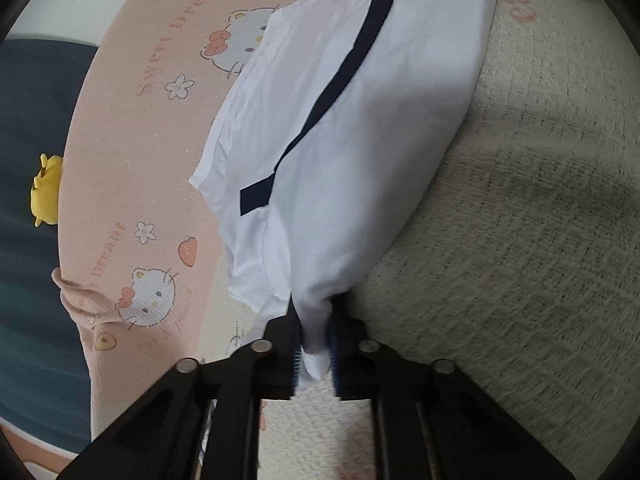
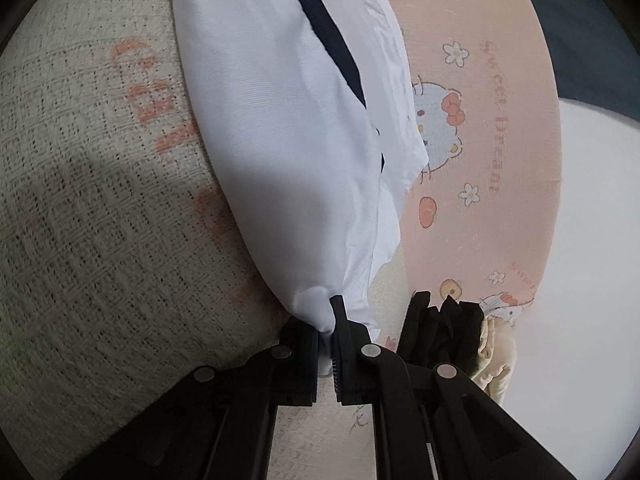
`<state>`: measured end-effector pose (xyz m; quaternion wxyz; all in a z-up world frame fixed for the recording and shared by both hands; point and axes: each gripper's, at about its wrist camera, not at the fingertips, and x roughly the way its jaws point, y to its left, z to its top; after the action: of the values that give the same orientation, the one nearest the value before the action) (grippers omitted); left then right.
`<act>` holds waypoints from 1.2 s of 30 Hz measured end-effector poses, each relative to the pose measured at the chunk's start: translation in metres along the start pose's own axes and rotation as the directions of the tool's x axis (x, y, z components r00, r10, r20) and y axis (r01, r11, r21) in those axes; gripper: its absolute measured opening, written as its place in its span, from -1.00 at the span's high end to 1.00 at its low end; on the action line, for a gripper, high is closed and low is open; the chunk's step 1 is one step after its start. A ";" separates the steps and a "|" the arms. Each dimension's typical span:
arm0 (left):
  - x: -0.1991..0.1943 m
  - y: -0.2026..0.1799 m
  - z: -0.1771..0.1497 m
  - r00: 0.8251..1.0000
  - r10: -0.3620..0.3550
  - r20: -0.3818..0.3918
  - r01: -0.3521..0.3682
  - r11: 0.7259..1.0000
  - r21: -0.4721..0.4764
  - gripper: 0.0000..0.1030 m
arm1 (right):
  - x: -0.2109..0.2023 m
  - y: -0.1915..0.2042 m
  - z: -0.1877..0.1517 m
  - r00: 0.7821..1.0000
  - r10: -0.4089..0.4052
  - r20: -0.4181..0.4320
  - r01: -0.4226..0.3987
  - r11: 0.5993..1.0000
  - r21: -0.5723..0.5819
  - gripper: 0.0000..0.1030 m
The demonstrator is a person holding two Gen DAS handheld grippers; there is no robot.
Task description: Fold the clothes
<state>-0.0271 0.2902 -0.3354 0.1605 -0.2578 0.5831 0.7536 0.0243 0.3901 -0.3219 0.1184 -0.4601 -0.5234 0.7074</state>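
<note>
A white garment (image 1: 340, 100) with a dark navy stripe (image 1: 352, 68) lies across a woven blanket, stretching away from both cameras. My left gripper (image 1: 314, 354) is shut on a bunched corner of the white garment, cloth pinched between its pads. In the right wrist view the same white garment (image 2: 280, 140) with its navy stripe (image 2: 332, 36) runs up the middle, and my right gripper (image 2: 326, 350) is shut on another gathered corner of it. The far end of the garment is cut off at the top of both views.
A cream woven blanket (image 1: 520, 240) with a pink cartoon-cat border (image 1: 132, 184) covers the surface. A yellow plush toy (image 1: 46, 190) sits on dark blue fabric at the left. Black cloth (image 2: 452, 332) and a cream cloth (image 2: 496, 356) lie beside the right gripper.
</note>
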 end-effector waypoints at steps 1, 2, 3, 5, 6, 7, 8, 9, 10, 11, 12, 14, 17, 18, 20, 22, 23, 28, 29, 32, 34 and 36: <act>0.001 0.003 0.000 1.000 -0.008 0.000 0.008 1.000 -0.008 0.89 | 0.001 -0.001 0.000 1.000 0.007 0.001 -0.007 1.000 0.007 0.83; 0.003 0.005 0.001 1.000 -0.021 0.000 0.021 1.000 -0.017 0.89 | 0.001 -0.002 0.000 1.000 0.014 -0.001 -0.014 1.000 0.016 0.83; 0.004 0.008 0.001 0.999 -0.034 -0.002 0.034 0.999 -0.026 0.89 | 0.002 -0.004 0.001 1.000 0.020 -0.004 -0.020 0.999 0.025 0.83; 0.007 0.013 0.004 0.998 -0.057 -0.013 0.057 0.997 -0.044 0.89 | 0.003 -0.004 0.002 1.000 0.028 -0.012 -0.027 0.999 0.027 0.83; 0.007 0.015 0.005 0.997 -0.069 -0.020 0.067 0.996 -0.054 0.89 | 0.004 -0.005 0.003 0.999 0.031 -0.016 -0.031 0.999 0.027 0.83; 0.008 0.017 0.006 0.996 -0.081 -0.026 0.079 0.995 -0.063 0.89 | 0.004 -0.004 0.003 0.999 0.033 -0.021 -0.032 0.999 0.023 0.83; 0.009 0.020 0.006 0.995 -0.096 -0.033 0.093 0.993 -0.069 0.89 | 0.005 -0.004 0.004 0.999 0.034 -0.026 -0.034 0.999 0.019 0.83; 0.009 0.022 0.007 0.993 -0.111 -0.039 0.108 0.991 -0.076 0.89 | 0.005 -0.004 0.005 0.999 0.036 -0.032 -0.035 0.999 0.016 0.83; 0.010 0.024 0.008 0.991 -0.125 -0.046 0.122 0.989 -0.080 0.89 | 0.006 -0.004 0.006 0.999 0.037 -0.038 -0.037 0.999 0.012 0.83; 0.011 0.026 0.009 0.989 -0.140 -0.053 0.136 0.988 -0.075 0.89 | 0.006 -0.004 0.007 0.998 0.043 -0.045 -0.043 0.999 0.013 0.83; 0.011 0.028 0.009 0.986 -0.157 -0.058 0.153 0.986 -0.066 0.89 | 0.007 -0.005 0.008 0.997 0.052 -0.052 -0.051 0.999 0.018 0.83; 0.012 0.031 0.011 0.981 -0.185 -0.062 0.182 0.982 -0.053 0.89 | 0.007 -0.007 0.010 0.995 0.071 -0.065 -0.070 0.997 0.031 0.83; 0.014 0.039 0.011 0.966 -0.247 -0.076 0.241 0.967 -0.082 0.88 | 0.008 -0.012 0.011 0.992 0.107 -0.073 -0.103 0.993 0.056 0.83; 0.015 0.042 0.011 0.959 -0.272 -0.082 0.263 0.959 -0.102 0.88 | 0.007 -0.014 0.011 0.990 0.122 -0.071 -0.117 0.991 0.071 0.83; 0.020 0.057 0.013 0.933 -0.347 -0.100 0.321 0.924 -0.208 0.88 | 0.006 -0.022 0.010 0.984 0.167 -0.061 -0.158 0.979 0.132 0.84; 0.024 0.067 0.011 0.911 -0.400 -0.098 0.358 0.888 -0.289 0.88 | 0.007 -0.030 0.007 0.976 0.213 -0.048 -0.200 0.960 0.195 0.84; 0.026 0.071 0.010 0.904 -0.418 -0.094 0.371 0.873 -0.317 0.88 | 0.008 -0.035 0.006 0.971 0.234 -0.042 -0.220 0.951 0.217 0.85; 0.015 0.068 0.004 0.926 -0.371 -0.073 0.336 0.895 -0.293 0.86 | 0.010 -0.053 -0.001 0.945 0.328 -0.009 -0.312 0.906 0.286 0.91; 0.012 0.066 0.003 0.934 -0.350 -0.069 0.319 0.906 -0.278 0.87 | 0.009 -0.056 -0.003 0.940 0.340 -0.002 -0.324 0.898 0.298 0.91; 0.000 0.063 -0.001 0.954 -0.296 -0.051 0.274 0.927 -0.254 0.88 | 0.001 -0.057 -0.006 0.949 0.316 0.005 -0.304 0.909 0.286 0.92; -0.004 0.066 -0.005 0.951 -0.304 -0.054 0.279 0.921 -0.274 0.88 | -0.004 -0.054 -0.008 0.957 0.289 0.003 -0.280 0.924 0.261 0.92; -0.006 0.071 -0.008 0.948 -0.315 -0.055 0.285 0.911 -0.297 0.89 | -0.011 -0.053 -0.010 0.961 0.277 0.002 -0.268 0.929 0.254 0.92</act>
<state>-0.0587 0.2634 -0.2766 0.2057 -0.4026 0.4292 0.7820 0.0213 0.4121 -0.2718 0.0852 -0.5213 -0.3584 0.7698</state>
